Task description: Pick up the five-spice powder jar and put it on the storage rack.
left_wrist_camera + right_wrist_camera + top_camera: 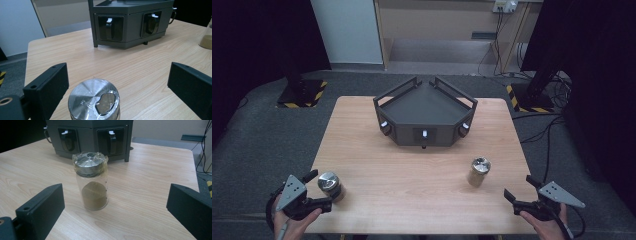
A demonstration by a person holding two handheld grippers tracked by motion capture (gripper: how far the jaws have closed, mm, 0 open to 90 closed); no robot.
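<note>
We've got two spice jars upright on the table (362,150), one per gripper.

Left jar (331,185) sits lower left of the high view, just beside the left gripper (318,189). In the left gripper view its steel lid (93,100) is at bottom centre, between the jaws and closer to the left one. Jaws spread wide, not touching the jar as far as we can tell. Long axis vertical, so we'd judge a side grasp on the body needs only a short push forward before closing.

Right jar (478,171) sits lower right of centre in the high view, up and left of the right gripper (519,188), clearly apart. In the right gripper view the jar (92,184) stands mid-frame, ahead of the jaws and a bit left of their midline, with brown powder in the bottom and plastic wrap over the lid. Jaws wide apart, holding nothing.

So the left pair is nearer to a grasp; the right needs more forward travel plus a small shift toward the jar.

Dark rack (424,112) sits at the far centre of the table, well beyond both jars; its front slots (110,28) face us.
</note>
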